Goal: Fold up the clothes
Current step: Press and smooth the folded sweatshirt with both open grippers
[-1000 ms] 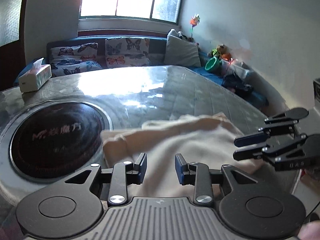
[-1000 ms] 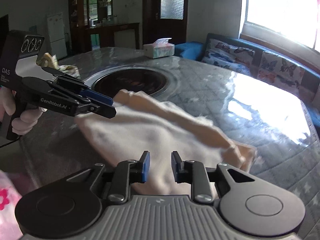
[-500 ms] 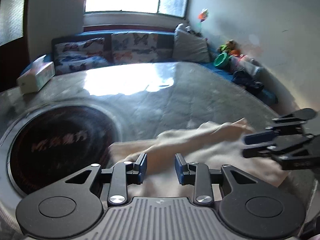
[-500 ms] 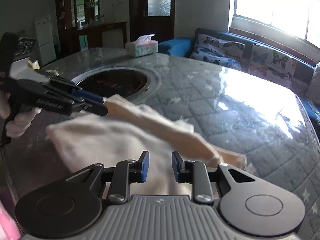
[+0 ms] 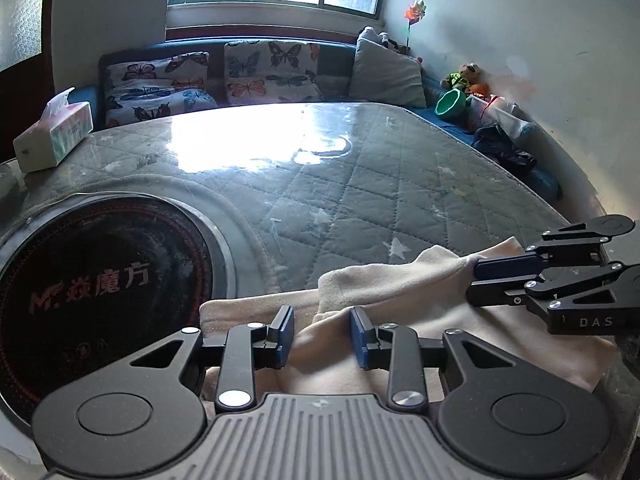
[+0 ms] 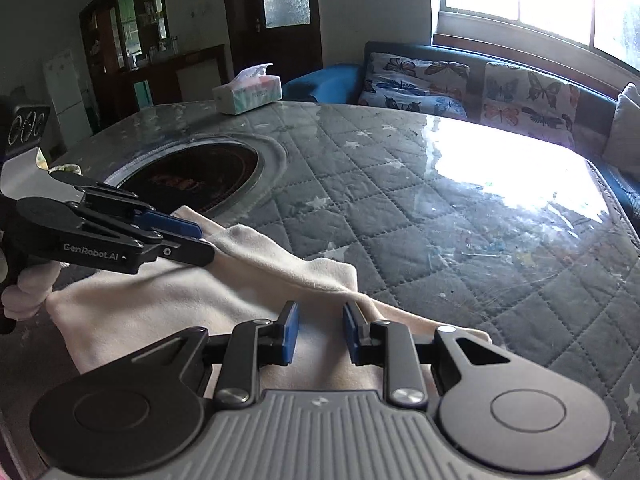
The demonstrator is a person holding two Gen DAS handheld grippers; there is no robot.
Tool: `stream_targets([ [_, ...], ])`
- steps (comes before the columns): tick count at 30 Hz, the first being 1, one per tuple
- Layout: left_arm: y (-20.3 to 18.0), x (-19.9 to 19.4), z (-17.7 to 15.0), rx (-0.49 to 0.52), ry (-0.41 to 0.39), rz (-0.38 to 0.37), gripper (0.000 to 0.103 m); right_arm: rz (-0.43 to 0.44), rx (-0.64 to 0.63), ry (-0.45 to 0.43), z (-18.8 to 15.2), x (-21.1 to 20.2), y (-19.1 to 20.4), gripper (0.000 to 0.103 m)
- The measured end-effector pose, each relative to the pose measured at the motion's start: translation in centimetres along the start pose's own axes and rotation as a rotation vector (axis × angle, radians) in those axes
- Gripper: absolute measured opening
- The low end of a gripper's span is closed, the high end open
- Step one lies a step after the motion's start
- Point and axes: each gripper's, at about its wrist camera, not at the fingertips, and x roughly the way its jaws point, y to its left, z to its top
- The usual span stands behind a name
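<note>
A cream cloth (image 5: pixel 400 292) lies at the near edge of the quilted table (image 5: pixel 360 200), partly folded over itself. A raised ridge of the cloth (image 6: pixel 280 264) runs between both grippers. My left gripper (image 5: pixel 321 334) has the ridge's left end bunched between its blue pads. From the right wrist view the left gripper (image 6: pixel 206 244) is seen sideways, clamped on that cloth edge. My right gripper (image 6: pixel 319 332) holds the ridge's other end. In the left wrist view the right gripper (image 5: pixel 474 280) pinches the cloth corner between its fingers.
A round black cooktop (image 5: pixel 100 276) is set into the table just left of the cloth. A tissue box (image 5: pixel 52 136) stands at the far left edge. A sofa with butterfly cushions (image 5: pixel 272 72) lies behind. A gloved hand (image 6: pixel 32 288) holds the left gripper.
Both grippers have moved together across the table, carrying the cloth's raised edge with them. The fold now lies lower and flatter, nearer the table's near edge.
</note>
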Motion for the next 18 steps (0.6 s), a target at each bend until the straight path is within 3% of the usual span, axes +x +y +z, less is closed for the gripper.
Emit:
stream_targets([
  [9, 0.0, -0.2, 0.3, -0.014, 0.001, 0.011, 0.039, 0.006, 0.03, 0.01, 0.5, 0.3, 0.2, 0.033],
  [18, -1.0, -3.0, 0.3, 0.016, -0.073, 0.028, 0.067, -0.009, 0.045, -0.03, 0.5, -1.6, 1.2, 0.056],
])
